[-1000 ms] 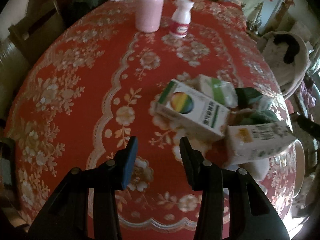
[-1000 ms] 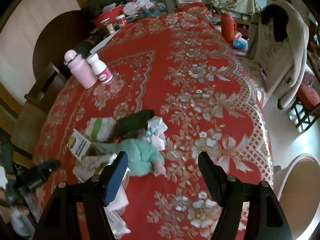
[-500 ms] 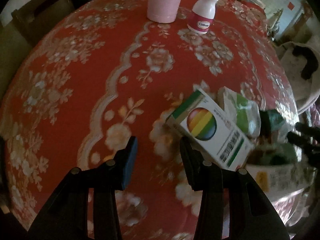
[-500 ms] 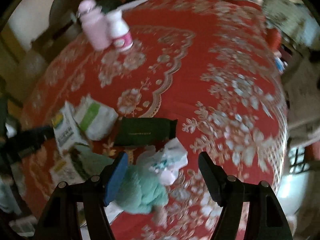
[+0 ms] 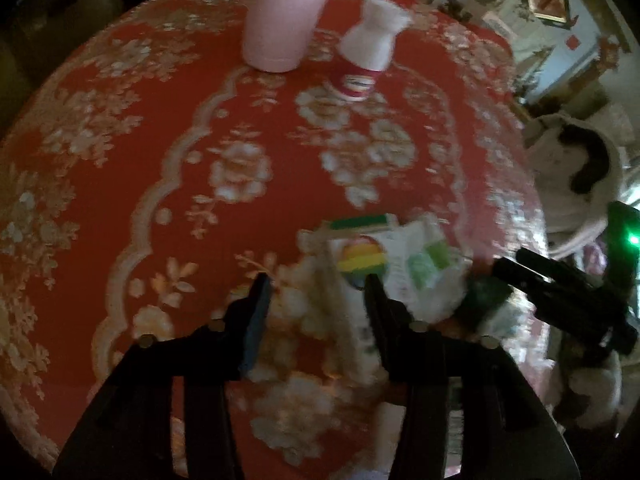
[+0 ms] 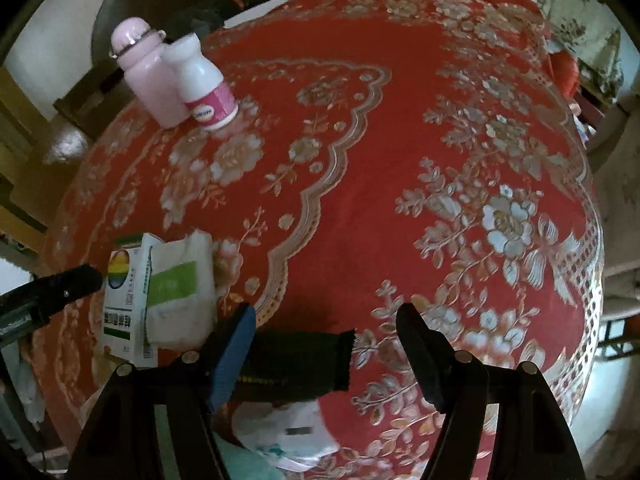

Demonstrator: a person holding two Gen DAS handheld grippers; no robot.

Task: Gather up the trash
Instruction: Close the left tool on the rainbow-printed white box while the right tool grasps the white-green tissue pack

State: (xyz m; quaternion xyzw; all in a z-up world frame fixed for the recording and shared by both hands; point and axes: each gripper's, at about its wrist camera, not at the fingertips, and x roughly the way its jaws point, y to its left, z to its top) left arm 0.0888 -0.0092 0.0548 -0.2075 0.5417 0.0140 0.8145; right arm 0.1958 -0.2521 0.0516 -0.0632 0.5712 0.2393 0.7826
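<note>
Your left gripper [image 5: 316,292] hangs low over the table with its jaws narrowly parted and holding nothing, and the box with the rainbow disc [image 5: 356,280] lies partly in the gap, pressed up near the right-hand finger. The box's long axis runs roughly along the fingers, away from you, so closing across its narrow width looks workable to my eye — though the view is blurred and I can't say whether a finger already touches it. The white-and-green packet [image 5: 428,268] lies touching the box on its right.

Your right gripper [image 6: 324,320] is spread wide and empty. The dark green pouch [image 6: 296,356] lies crosswise between its fingers, long axis left to right, one end hidden behind the left finger. This is the nearer hand for the pouch; the left is nearer for the box. Below it lie a white crumpled wrapper [image 6: 288,432] and something teal, barely in view.

All of this sits near your edge of the red floral tablecloth [image 6: 400,160]. The pink bottle [image 6: 148,76] and white bottle [image 6: 204,84] stand together toward the far edge — well apart from the litter. Chairs and household clutter ring the table.
</note>
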